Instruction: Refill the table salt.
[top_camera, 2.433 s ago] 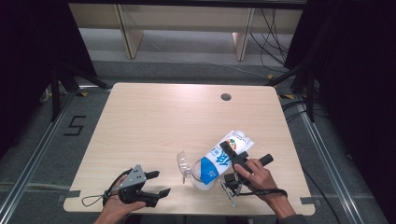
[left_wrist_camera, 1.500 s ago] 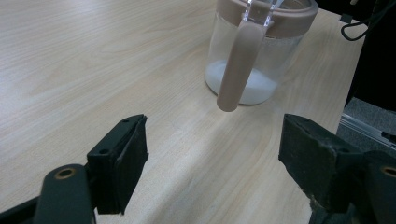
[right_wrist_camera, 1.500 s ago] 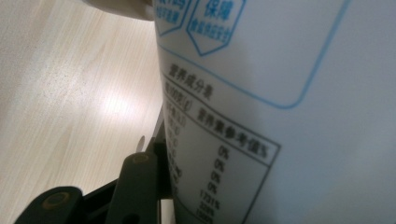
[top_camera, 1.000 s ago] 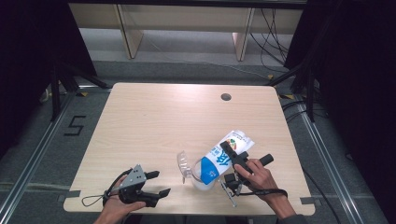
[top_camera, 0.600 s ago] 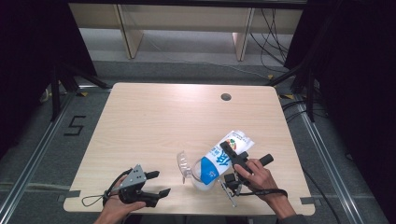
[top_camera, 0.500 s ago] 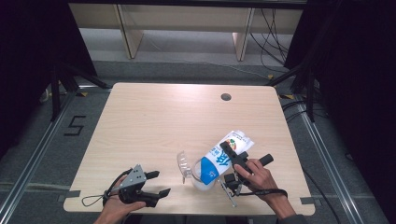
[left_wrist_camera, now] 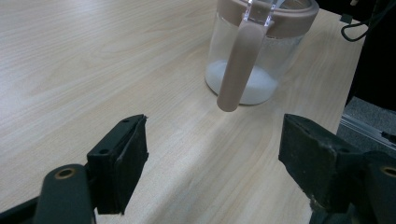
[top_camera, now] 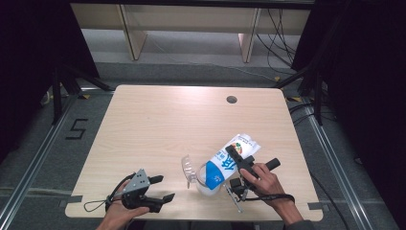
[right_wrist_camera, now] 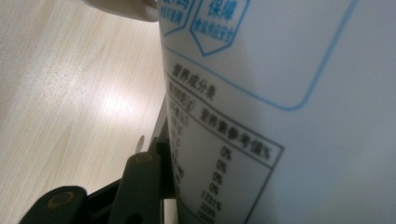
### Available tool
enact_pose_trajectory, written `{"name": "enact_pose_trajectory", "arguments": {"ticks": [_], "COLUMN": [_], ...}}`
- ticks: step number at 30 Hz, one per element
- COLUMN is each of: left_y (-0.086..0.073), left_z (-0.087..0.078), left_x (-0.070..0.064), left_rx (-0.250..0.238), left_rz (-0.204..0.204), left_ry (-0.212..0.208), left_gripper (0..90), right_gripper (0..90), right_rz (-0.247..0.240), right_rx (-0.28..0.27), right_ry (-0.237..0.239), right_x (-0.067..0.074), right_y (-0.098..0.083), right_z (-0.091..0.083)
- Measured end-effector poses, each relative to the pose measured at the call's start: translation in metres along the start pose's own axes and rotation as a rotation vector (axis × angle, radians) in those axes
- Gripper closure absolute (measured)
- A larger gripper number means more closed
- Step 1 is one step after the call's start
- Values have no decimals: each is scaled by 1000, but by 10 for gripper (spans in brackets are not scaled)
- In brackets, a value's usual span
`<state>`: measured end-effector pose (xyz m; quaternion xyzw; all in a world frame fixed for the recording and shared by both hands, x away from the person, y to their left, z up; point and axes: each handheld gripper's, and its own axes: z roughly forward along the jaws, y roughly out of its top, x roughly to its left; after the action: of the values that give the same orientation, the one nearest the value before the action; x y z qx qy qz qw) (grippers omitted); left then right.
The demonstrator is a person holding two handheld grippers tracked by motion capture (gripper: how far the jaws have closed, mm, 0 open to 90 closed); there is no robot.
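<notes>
1. Left gripper: rests at the near left edge of the table, held by the left hand. In the left gripper view its jaws stand spread wide, with bare wood between them and nothing pinched.

2. Jar: a clear jar stands near the front edge of the table, between the two grippers and well apart from the left one. The left gripper view shows it with a brown rim, a brown handle hanging down its side, and a low layer of white grains at the bottom. Its clear lid is swung open to the left.

3. Bag: a white bag with blue print is tilted, its lower end over the mouth of the jar and its upper end raised toward the far right.

4. Right gripper: held by the right hand near the front right of the table. Its jaws are partly closed and pinch the bag across its middle. In the right gripper view the bag's printed side presses against one black jaw; the other jaw is hidden behind the bag.
</notes>
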<state>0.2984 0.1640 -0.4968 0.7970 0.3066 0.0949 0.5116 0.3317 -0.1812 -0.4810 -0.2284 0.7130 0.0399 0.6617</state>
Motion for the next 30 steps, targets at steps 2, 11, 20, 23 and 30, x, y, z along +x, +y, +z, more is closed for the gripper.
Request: {"name": "enact_pose_trajectory", "arguments": {"ticks": [2, 11, 20, 23, 30], "left_y": [0, 0, 0, 0, 0], "left_z": [0, 0, 0, 0, 0], "left_x": [0, 0, 0, 0, 0], "left_rx": [2, 3, 1, 2, 0], "left_rz": [0, 1, 1, 1, 1], "left_ry": [-1, -1, 1, 1, 0], "left_gripper": [232, 231, 232, 232, 232], "right_gripper": [604, 605, 608, 609, 609], "right_rz": [-2, 1, 2, 1, 2], "right_rx": [3, 2, 3, 4, 3], "right_ry": [7, 0, 3, 4, 4], "right_x": [0, 0, 1, 0, 1], "right_y": [0, 0, 0, -1, 0], "right_z": [0, 0, 0, 0, 0]}}
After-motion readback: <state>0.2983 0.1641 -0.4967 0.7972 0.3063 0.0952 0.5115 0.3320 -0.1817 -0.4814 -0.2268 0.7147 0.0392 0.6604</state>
